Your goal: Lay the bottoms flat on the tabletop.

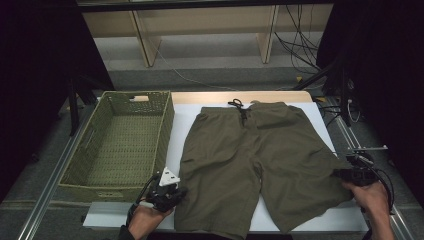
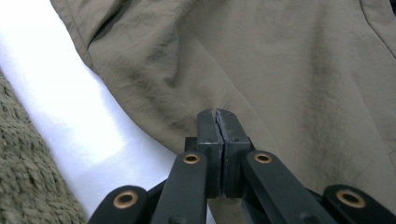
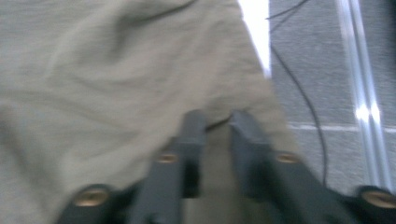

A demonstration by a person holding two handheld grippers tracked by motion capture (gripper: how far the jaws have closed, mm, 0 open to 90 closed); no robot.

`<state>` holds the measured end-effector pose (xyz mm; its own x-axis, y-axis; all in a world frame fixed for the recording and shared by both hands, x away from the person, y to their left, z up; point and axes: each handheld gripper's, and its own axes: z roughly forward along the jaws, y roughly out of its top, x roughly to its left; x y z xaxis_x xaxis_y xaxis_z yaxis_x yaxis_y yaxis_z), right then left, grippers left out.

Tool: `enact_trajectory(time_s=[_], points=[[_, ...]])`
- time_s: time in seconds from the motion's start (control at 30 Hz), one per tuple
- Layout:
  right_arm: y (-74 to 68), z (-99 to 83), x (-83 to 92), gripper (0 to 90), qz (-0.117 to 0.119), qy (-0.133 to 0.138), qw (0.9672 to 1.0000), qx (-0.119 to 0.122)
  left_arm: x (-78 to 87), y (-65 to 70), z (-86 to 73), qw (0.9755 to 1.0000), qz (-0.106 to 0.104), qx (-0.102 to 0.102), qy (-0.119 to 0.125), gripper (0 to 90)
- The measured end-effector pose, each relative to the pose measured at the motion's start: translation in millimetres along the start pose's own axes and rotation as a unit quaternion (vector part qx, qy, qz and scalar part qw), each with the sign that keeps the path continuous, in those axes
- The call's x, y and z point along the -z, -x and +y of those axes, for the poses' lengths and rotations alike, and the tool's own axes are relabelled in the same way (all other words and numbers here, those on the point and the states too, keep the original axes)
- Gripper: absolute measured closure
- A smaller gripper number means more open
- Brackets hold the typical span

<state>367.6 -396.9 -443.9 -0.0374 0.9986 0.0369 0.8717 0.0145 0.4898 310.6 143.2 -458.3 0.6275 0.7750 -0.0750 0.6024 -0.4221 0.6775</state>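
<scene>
At each outer hem of the shorts (image 1: 260, 165), my left gripper (image 1: 176, 194) pinches fabric; my right gripper (image 1: 345, 175) straddles cloth, jaws slightly apart, ready for folding.

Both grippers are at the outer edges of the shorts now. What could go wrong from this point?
1. The left gripper pinches only a thin fold at the edge of the shorts; it may slip out when lifted.
2. The right gripper shows a gap between its jaws, so its hold looks unsure.
3. The basket stands close to the left gripper; the fabric could catch its rim.
</scene>
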Motion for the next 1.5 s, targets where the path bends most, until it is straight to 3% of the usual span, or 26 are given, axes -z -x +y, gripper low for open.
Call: enact_trajectory(time_s=[0.03, 0.07, 0.13, 0.2, 0.23, 0.33, 0.43, 0.5, 0.67, 0.8, 0.9, 0.93, 1.0, 1.07, 1.1, 1.13, 1.37, 1.5], points=[[0.0, 0.0, 0.0, 82.8, 0.0, 0.0, 1.0, 0.0, 0.0, 0.0, 0.0, 1.0, 0.0, 0.0, 0.0, 88.2], [-4.7, 4.1, -3.3, 89.6, 0.006, -0.003, 0.9999, 0.01, 0.7, -0.6, -0.4, 1.0, 0.0, 0.001, 0.0, 88.3], [-6.3, 6.0, -5.2, 90.0, 0.007, 0.0, 0.9999, 0.007, 1.1, -0.7, -0.5, 1.0, 0.0, 0.002, 0.0, 88.3], [-5.9, 12.0, -11.2, 89.8, -0.012, -0.002, 0.9998, 0.014, 1.9, -1.2, -1.4, 1.0, 0.0, 0.002, 0.001, 88.4], [-5.4, 12.7, -9.7, 86.3, -0.02, 0.001, 0.9997, 0.012, 2.3, -1.2, -1.6, 1.0, 0.0, 0.001, 0.0, 88.4], [-2.7, 13.9, -3.3, 60.9, -0.033, 0.033, 0.9989, 0.007, 2.8, -0.8, -2.7, 1.0, 0.0, 0.001, -0.001, 88.6], [4.3, 14.5, -5.1, 54.2, -0.046, 0.025, 0.9986, -0.003, 3.3, -1.6, -3.6, 1.0, 0.0, 0.0, -0.003, 88.7], [7.2, 12.0, -10.0, 60.3, -0.037, 0.007, 0.9992, -0.008, 4.4, -2.7, -3.9, 1.0, 0.0, 0.002, -0.002, 88.7], [4.3, 7.2, -11.3, 90.0, 0.005, -0.02, 0.9998, -0.005, 5.6, -3.8, -4.2, 1.0, 0.001, 0.001, -0.002, 88.8], [-3.2, -1.3, -5.2, 90.0, 0.01, -0.031, 0.9995, 0.006, 6.4, -3.8, -4.7, 1.0, 0.004, -0.002, -0.002, 88.8], [-5.3, -8.0, 2.9, 90.0, 0.001, -0.021, 0.9998, 0.002, 6.8, -5.0, -5.3, 1.0, 0.004, -0.001, -0.002, 88.8], [-4.2, -9.2, 5.2, 89.0, -0.008, -0.012, 0.9999, 0.004, 6.7, -5.4, -5.4, 1.0, 0.004, -0.001, -0.002, 88.8], [-0.6, -9.3, 10.1, 74.3, -0.012, 0.018, 0.9998, -0.004, 6.7, -5.2, -5.2, 1.0, 0.003, -0.001, -0.001, 88.8], [2.4, -8.7, 12.2, 65.5, -0.015, 0.031, 0.9994, -0.008, 6.7, -5.1, -5.1, 1.0, 0.003, -0.002, -0.001, 88.8], [2.4, -8.7, 12.2, 65.5, -0.015, 0.031, 0.9994, -0.008, 6.5, -5.0, -5.0, 1.0, 0.003, -0.002, -0.002, 88.8], [5.3, -7.4, 11.6, 56.7, -0.025, 0.034, 0.9991, -0.008, 5.9, -5.0, -4.9, 1.0, 0.003, -0.002, -0.003, 88.8], [16.3, -8.8, 4.6, 54.1, -0.024, 0.008, 0.9993, -0.028, 5.8, -4.9, -5.0, 1.0, 0.003, -0.002, -0.003, 88.8], [21.2, -10.3, 6.2, 50.8, -0.032, 0.012, 0.9987, -0.037, 5.9, -4.9, -5.0, 1.0, 0.003, -0.003, -0.003, 88.8]])
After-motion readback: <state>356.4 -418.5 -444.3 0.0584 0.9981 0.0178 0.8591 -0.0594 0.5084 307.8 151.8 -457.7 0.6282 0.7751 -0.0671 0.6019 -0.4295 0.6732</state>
